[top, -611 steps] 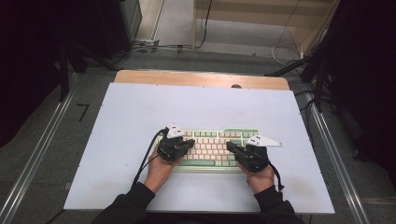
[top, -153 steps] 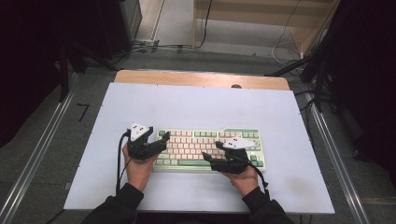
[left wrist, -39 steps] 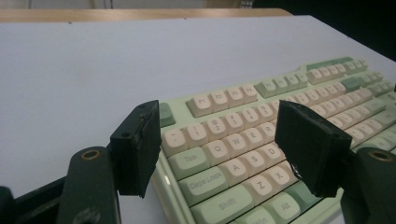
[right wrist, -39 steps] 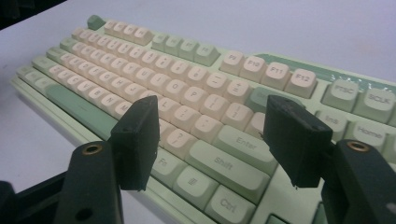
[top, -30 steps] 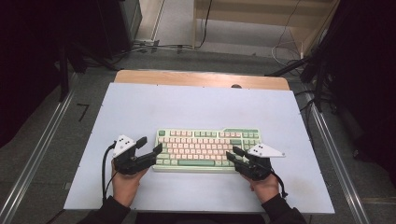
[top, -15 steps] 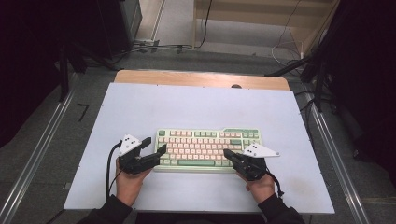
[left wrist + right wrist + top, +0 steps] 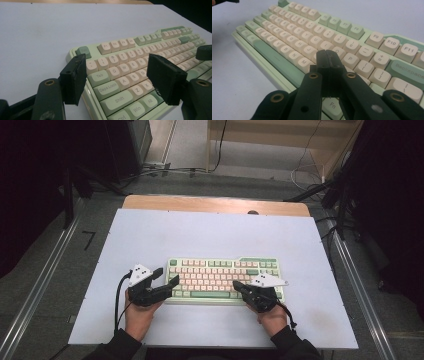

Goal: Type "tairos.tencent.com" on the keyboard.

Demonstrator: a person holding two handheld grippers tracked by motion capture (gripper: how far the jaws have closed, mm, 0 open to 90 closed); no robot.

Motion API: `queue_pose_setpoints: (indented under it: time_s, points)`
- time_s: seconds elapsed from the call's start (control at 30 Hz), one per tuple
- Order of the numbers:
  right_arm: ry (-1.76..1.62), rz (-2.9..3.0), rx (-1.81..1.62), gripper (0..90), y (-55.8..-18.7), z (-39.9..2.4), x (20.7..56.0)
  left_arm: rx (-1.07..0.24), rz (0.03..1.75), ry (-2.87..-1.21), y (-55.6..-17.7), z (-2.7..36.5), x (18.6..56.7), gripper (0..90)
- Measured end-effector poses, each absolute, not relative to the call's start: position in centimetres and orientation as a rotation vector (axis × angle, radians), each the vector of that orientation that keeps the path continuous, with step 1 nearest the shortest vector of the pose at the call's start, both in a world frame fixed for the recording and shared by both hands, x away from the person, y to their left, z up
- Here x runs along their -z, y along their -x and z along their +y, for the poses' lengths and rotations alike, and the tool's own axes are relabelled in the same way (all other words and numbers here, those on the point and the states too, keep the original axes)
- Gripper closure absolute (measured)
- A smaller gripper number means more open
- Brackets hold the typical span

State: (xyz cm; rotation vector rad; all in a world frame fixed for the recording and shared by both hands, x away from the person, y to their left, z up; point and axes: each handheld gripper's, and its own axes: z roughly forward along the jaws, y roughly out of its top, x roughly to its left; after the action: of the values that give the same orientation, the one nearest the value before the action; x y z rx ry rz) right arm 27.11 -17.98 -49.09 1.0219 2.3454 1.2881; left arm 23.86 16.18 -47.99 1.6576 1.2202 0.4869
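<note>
One keyboard [image 7: 222, 279] — green and cream, lying between both pairs of jaws. Two grippers: left gripper [image 7: 167, 278], jaws spread apart at keyboard's left end; right gripper [image 7: 237, 285], jaws pressed together over right-side keys. Two hands — left hand [image 7: 137, 316], right hand [image 7: 272, 317]. One white table [image 7: 210, 235].

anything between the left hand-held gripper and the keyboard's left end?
Nothing visible. The left hand-held gripper is open, its jaws straddling the left end of the keyboard around Tab and Caps Lock, with only bare table beside it.
</note>
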Motion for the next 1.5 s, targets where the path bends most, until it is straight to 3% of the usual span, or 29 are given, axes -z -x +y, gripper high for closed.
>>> queue_pose_setpoints:
  time_s: [0.93,1.07,1.2,1.4,1.5]
  points:
    - [-1.043,2.362,-1.282,86.9,-27.4,-18.0,49.5,-0.483,1.215,-1.674,-23.9,16.0,48.1,33.0]
    - [-1.036,2.295,-1.368,72.2,-27.3,-18.7,48.4,-0.483,1.215,-1.672,-23.9,16.1,48.1,33.0]
    - [-1.088,2.247,-1.407,45.8,-27.5,-19.5,48.0,-0.478,1.212,-1.676,-24.0,15.9,48.1,33.0]
    - [-1.138,2.231,-1.398,32.0,-27.9,-20.0,48.2,-0.479,1.202,-1.678,-23.9,15.9,48.1,34.8]
    - [-1.156,2.209,-1.391,30.0,-27.9,-20.1,48.2,-0.476,1.191,-1.686,-23.9,15.8,48.2,38.2]
